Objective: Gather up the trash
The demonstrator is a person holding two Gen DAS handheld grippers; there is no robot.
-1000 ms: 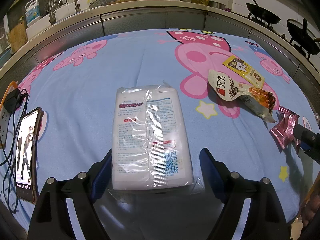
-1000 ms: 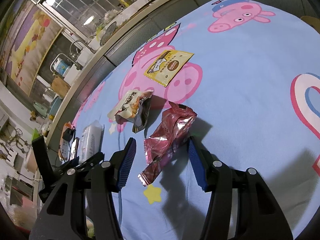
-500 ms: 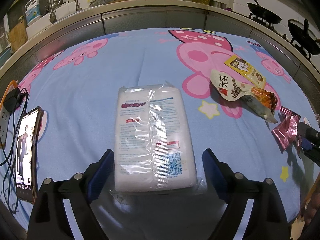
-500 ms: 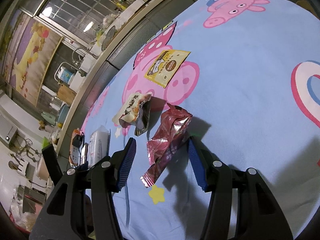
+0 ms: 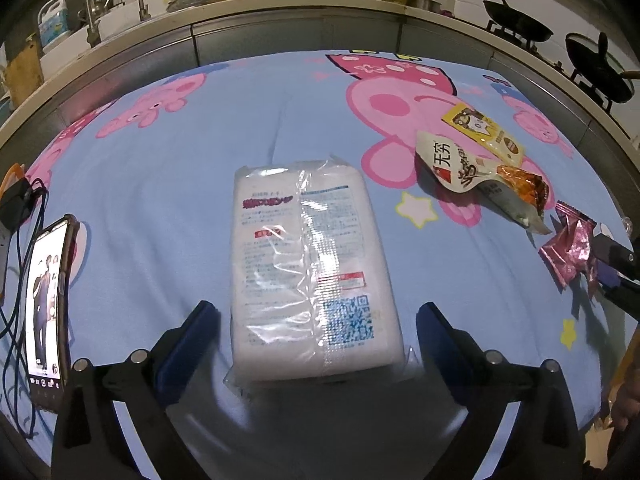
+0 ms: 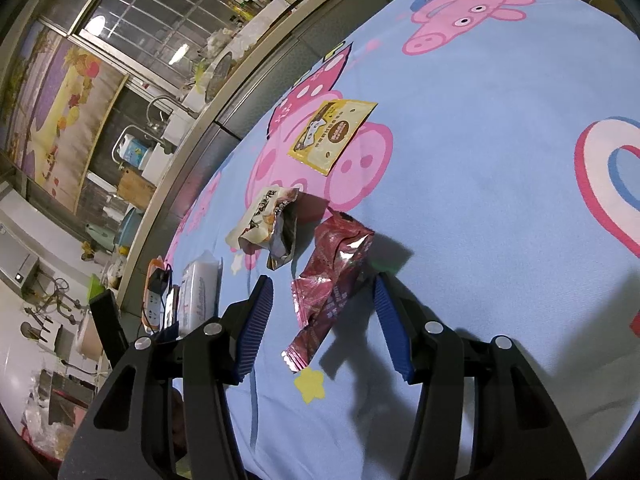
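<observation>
A white plastic-wrapped pack (image 5: 312, 276) lies on the blue cartoon cloth, its near end between the fingers of my open left gripper (image 5: 316, 320), which do not touch it. A crumpled maroon foil wrapper (image 6: 332, 280) lies between the fingers of my open right gripper (image 6: 320, 300); it also shows in the left wrist view (image 5: 568, 250). A torn white and orange snack bag (image 5: 480, 176) and a flat yellow sachet (image 5: 484, 132) lie beyond; both also show in the right wrist view, the bag (image 6: 268, 224) and the sachet (image 6: 332, 134).
A phone (image 5: 46, 312) with cables and a power strip (image 6: 154, 300) lie at the table's left edge. A kitchen counter with a sink (image 5: 120, 12) and pans (image 5: 520, 24) runs behind the table (image 5: 160, 152).
My left gripper has drawn back slightly and opened a little wider around the white pack. My right gripper has tilted and risen slightly over the maroon wrapper.
</observation>
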